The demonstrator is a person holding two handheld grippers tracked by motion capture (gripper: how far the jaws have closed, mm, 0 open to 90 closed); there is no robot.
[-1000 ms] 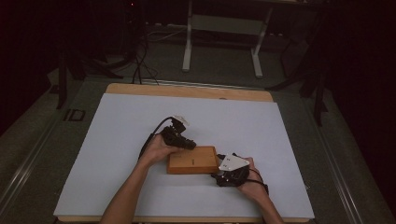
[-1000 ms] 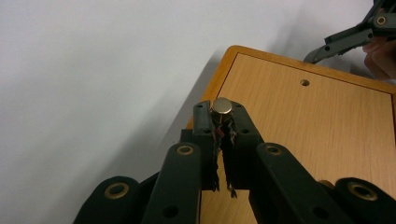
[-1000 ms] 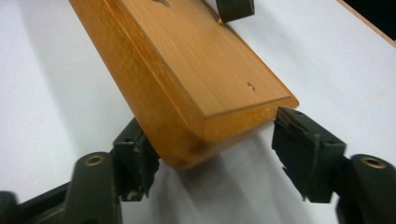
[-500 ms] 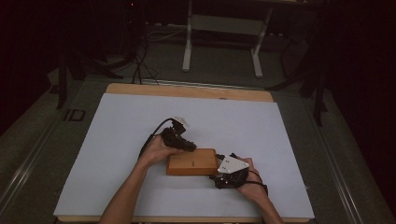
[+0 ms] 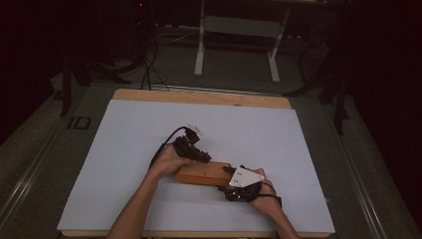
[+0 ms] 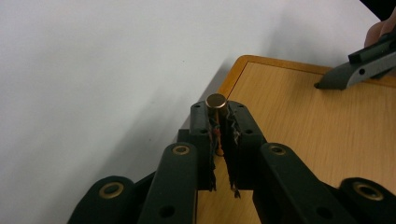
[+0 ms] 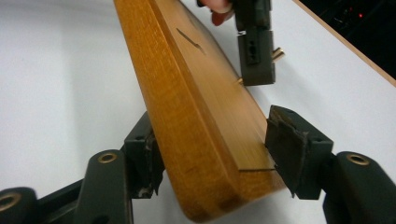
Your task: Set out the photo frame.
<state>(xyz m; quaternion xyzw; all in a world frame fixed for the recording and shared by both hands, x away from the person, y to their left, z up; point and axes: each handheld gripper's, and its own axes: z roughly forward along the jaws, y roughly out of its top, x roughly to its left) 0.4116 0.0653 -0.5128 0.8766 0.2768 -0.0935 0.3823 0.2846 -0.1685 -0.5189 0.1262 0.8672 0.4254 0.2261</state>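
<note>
A flat wooden block (image 5: 201,174) lies on the white table cover (image 5: 124,149), near the front middle. My right gripper (image 5: 231,174) holds the block's right end; in the right gripper view its jaws (image 7: 217,149) are closed on the block (image 7: 196,98) across its thickness. My left gripper (image 6: 219,109) is shut on a small brass pin (image 6: 216,100), which stands up between its jaw tips. It hovers over the block's far left corner (image 6: 327,130). From the right gripper view, the left gripper (image 7: 254,51) hangs just above the block's top face with the pin (image 7: 279,53) sticking out sideways.
The block's top face has a dark slot (image 7: 189,39). A bare wooden strip of table (image 5: 199,97) shows at the far edge. Beyond it stand a metal frame (image 5: 239,30) and cables (image 5: 149,69) on the floor. White surface lies open to the left and the right.
My right gripper has slid slightly left onto the block's end. The left gripper and the block have stayed almost in place.
</note>
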